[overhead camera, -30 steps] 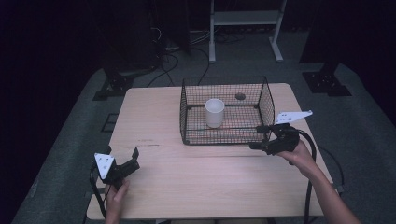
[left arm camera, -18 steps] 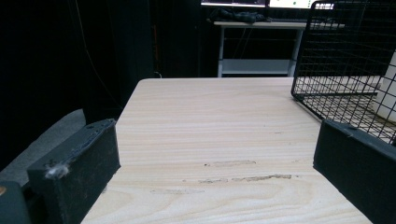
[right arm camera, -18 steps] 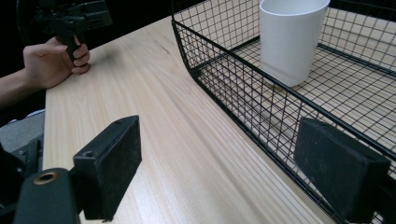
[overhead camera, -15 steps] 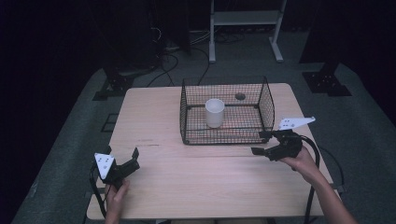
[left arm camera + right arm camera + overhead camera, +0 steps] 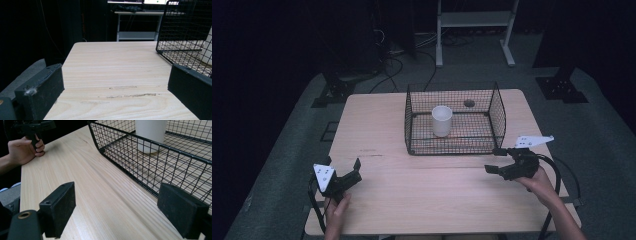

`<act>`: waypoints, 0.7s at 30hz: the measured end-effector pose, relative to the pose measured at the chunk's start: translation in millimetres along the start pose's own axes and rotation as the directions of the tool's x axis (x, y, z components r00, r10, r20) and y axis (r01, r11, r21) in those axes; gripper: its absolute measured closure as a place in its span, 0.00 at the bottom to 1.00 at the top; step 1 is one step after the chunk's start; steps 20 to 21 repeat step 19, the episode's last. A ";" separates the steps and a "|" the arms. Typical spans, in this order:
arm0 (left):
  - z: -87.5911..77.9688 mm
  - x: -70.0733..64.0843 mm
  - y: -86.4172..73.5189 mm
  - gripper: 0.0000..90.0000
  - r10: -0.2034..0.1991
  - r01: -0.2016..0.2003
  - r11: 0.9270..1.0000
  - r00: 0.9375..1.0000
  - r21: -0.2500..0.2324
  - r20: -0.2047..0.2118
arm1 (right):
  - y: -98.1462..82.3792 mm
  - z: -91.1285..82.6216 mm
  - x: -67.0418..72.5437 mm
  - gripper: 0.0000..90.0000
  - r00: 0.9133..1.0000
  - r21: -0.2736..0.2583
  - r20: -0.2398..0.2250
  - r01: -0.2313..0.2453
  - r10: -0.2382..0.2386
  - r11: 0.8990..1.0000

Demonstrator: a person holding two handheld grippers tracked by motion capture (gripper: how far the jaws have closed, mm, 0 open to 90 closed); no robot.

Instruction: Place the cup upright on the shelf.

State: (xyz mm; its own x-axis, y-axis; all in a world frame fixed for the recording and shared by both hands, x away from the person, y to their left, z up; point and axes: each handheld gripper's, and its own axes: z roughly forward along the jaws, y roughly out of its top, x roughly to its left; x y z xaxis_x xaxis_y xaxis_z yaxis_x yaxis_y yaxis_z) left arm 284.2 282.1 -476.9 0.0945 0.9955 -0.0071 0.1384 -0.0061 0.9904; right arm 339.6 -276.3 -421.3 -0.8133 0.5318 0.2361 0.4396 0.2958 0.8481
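Dim lab or studio: black drapes, floor cables (image 5: 412, 55), stand bases (image 5: 560, 88), wooden table (image 5: 377, 125).

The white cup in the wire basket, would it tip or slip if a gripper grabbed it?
The white cup stands upright and taller than wide, so a high push could probably tip it. Its smooth wall may slip. It looks light, and the wire basket walls likely force a grasp from above.

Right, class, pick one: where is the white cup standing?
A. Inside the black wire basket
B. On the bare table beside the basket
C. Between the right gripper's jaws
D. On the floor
A: the white cup stands upright inside the black wire basket, with both grippers held apart from it.
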 end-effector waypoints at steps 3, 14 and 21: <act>0.1 -0.1 0.0 0.00 -0.002 0.002 1.000 1.000 -0.001 0.000 | -3.2 -2.3 0.7 0.16 1.000 -0.006 0.007 -0.002 0.002 1.000; 0.0 -0.2 0.0 0.00 0.001 -0.001 1.000 1.000 -0.001 0.001 | -22.9 -10.7 16.1 0.16 0.998 -0.056 0.069 0.010 -0.006 0.998; 0.1 0.0 0.0 0.00 0.000 0.000 1.000 1.000 0.001 -0.002 | -32.1 -14.5 28.2 0.16 0.996 -0.142 0.085 0.005 0.008 0.990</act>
